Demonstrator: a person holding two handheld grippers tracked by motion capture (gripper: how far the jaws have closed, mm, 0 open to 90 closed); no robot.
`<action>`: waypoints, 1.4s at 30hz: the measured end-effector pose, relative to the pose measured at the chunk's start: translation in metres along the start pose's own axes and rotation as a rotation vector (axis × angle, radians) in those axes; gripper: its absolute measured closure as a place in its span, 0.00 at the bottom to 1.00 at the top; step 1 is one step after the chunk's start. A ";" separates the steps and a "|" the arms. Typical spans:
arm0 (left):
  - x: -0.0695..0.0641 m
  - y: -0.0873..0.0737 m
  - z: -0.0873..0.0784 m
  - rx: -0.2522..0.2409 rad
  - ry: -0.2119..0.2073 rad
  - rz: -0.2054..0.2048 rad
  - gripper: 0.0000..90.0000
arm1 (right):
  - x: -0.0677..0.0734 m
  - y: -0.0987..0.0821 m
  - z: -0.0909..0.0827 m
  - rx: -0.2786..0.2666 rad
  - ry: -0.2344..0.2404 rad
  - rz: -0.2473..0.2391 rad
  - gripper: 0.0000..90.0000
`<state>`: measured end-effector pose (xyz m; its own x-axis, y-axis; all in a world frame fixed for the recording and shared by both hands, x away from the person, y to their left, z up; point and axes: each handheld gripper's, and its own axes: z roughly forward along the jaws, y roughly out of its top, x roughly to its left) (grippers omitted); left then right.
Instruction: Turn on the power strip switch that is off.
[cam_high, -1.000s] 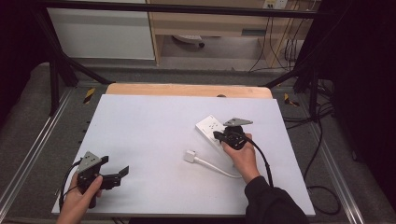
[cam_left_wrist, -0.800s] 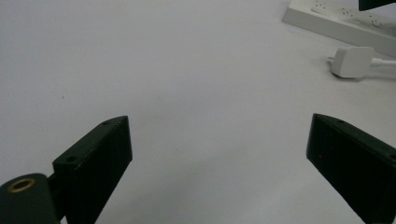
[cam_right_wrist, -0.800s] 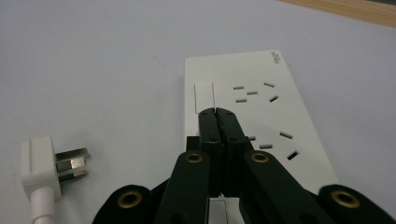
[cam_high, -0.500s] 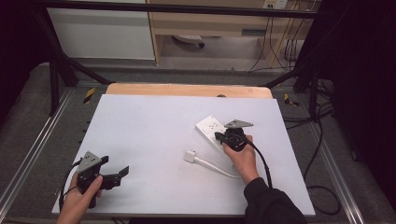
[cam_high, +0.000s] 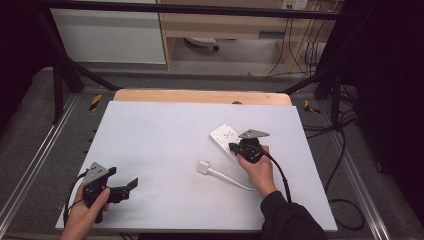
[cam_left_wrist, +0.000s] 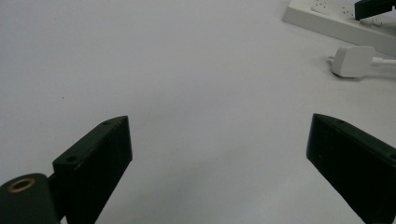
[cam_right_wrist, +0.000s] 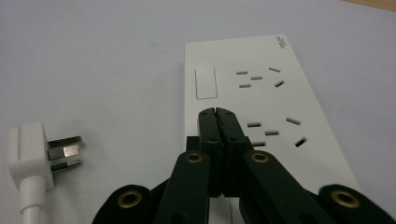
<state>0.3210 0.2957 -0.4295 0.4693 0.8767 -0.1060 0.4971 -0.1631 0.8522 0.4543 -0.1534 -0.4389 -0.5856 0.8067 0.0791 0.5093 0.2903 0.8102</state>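
A white power strip (cam_high: 223, 135) (cam_right_wrist: 261, 88) lies flat at the table's right of centre, with its rocker switch (cam_right_wrist: 205, 82) and socket holes facing up. My right gripper (cam_high: 235, 147) (cam_right_wrist: 217, 113) is shut with nothing between its jaws, and its tips hover over the strip just short of the switch. A white plug (cam_high: 203, 167) (cam_right_wrist: 29, 150) (cam_left_wrist: 351, 60) lies on its side left of the strip, its cable (cam_high: 229, 179) running toward the right hand. My left gripper (cam_high: 131, 184) (cam_left_wrist: 217, 154) stands open at the near left, over bare table.
The white table sheet (cam_high: 165, 140) has a wooden edge (cam_high: 200, 96) at the far side. Metal rails (cam_high: 37, 165) run along both sides of the table. Cables (cam_high: 345, 205) trail on the floor to the right.
The right gripper has shifted slightly over the power strip. The left gripper has stayed in place.
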 end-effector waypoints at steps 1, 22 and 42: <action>0.000 0.000 0.000 0.000 0.000 0.000 0.08 | 0.000 0.000 0.000 -0.001 0.001 -0.003 1.00; 0.000 0.000 0.000 0.000 0.000 0.003 0.08 | 0.003 -0.001 0.000 0.000 -0.004 -0.005 1.00; -0.001 0.000 0.000 0.001 0.001 0.003 0.08 | 0.003 -0.004 0.000 -0.022 -0.008 -0.008 1.00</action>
<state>0.3210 0.2950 -0.4296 0.4702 0.8765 -0.1031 0.4968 -0.1663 0.8518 0.4498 -0.1521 -0.4419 -0.5843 0.8087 0.0680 0.4907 0.2854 0.8233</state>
